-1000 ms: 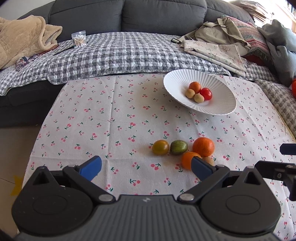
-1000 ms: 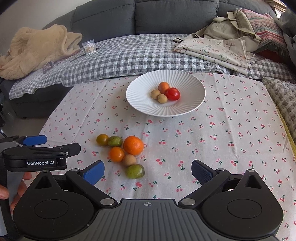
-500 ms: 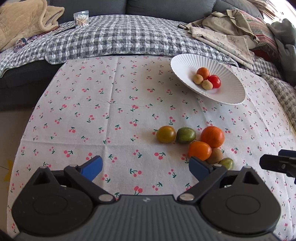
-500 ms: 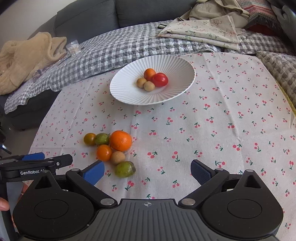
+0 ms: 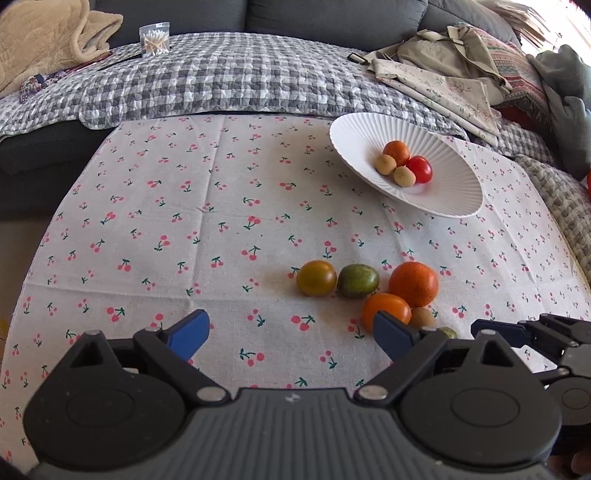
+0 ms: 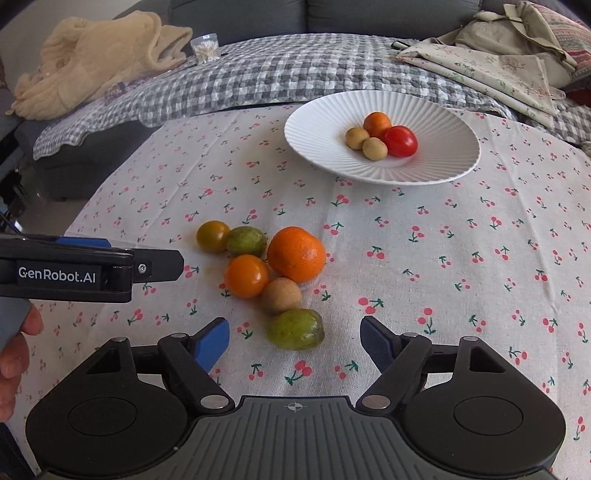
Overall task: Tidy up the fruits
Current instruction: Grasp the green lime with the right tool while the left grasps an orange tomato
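Several loose fruits lie clustered on the cherry-print cloth: a large orange [image 6: 296, 253], a small orange tomato [image 6: 246, 276], a tan round fruit [image 6: 282, 295], a green fruit [image 6: 296, 329] nearest me, another green fruit [image 6: 246, 241] and a dark olive tomato [image 6: 212, 236]. A white ribbed plate [image 6: 443, 122] behind holds several small fruits, one of them red. My right gripper [image 6: 294, 339] is open, its jaws either side of the near green fruit, just short of it. My left gripper [image 5: 291, 330] is open and empty, left of the cluster [image 5: 413, 283].
A grey sofa with a checked quilt [image 5: 229, 81] runs behind the table. A beige blanket [image 6: 99, 55], a cotton-swab box [image 5: 154, 36] and folded cloths with bags [image 5: 450, 74] lie on it. The table edge drops off at left.
My right gripper has moved forward and down towards the cluster, so the near green fruit now sits between its fingers. My left gripper has shifted slightly closer to the cloth.
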`<state>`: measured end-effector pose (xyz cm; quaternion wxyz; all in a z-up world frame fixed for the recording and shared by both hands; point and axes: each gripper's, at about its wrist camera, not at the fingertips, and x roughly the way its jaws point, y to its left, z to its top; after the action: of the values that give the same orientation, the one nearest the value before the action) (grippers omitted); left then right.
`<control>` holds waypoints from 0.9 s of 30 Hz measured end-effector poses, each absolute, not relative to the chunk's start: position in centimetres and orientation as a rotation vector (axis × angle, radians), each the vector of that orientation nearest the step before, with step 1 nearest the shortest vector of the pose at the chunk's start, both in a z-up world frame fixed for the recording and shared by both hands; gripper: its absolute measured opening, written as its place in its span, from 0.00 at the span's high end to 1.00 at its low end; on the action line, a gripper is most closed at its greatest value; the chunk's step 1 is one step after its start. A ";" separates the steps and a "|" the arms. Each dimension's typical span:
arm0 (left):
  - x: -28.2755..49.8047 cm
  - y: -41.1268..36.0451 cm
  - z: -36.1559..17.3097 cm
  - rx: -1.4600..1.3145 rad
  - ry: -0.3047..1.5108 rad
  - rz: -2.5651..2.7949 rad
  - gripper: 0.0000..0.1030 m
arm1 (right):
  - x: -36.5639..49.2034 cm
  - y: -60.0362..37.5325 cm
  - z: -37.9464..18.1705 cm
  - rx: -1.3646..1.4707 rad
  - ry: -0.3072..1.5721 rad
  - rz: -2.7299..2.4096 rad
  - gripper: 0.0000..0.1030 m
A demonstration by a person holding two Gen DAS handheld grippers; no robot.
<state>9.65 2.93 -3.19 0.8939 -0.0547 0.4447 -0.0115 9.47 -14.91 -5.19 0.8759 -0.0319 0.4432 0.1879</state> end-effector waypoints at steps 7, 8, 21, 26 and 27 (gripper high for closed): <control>10.0 2.9 -3.5 -0.104 0.917 -0.025 0.09 | 10.0 -14.2 -5.9 -0.123 0.921 0.379 0.63; 10.0 2.9 -3.5 -0.102 0.915 -0.025 0.09 | 10.0 -14.2 -5.8 -0.127 0.920 0.378 0.68; 9.7 2.9 -3.4 -0.101 0.901 -0.056 0.18 | 9.6 -15.9 -4.0 -0.083 0.935 0.358 0.68; 9.7 2.2 -3.8 -0.086 0.898 -0.080 0.23 | 10.1 -18.5 -3.1 -0.010 0.954 0.280 0.68; 9.8 1.9 -3.9 -0.083 0.896 -0.091 0.23 | 10.2 -18.9 -3.0 0.000 0.951 0.271 0.68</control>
<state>9.77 1.90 -3.94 0.8995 -0.0401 0.4329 -0.0439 10.19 -18.91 -2.96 0.8803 0.0000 0.4562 0.1299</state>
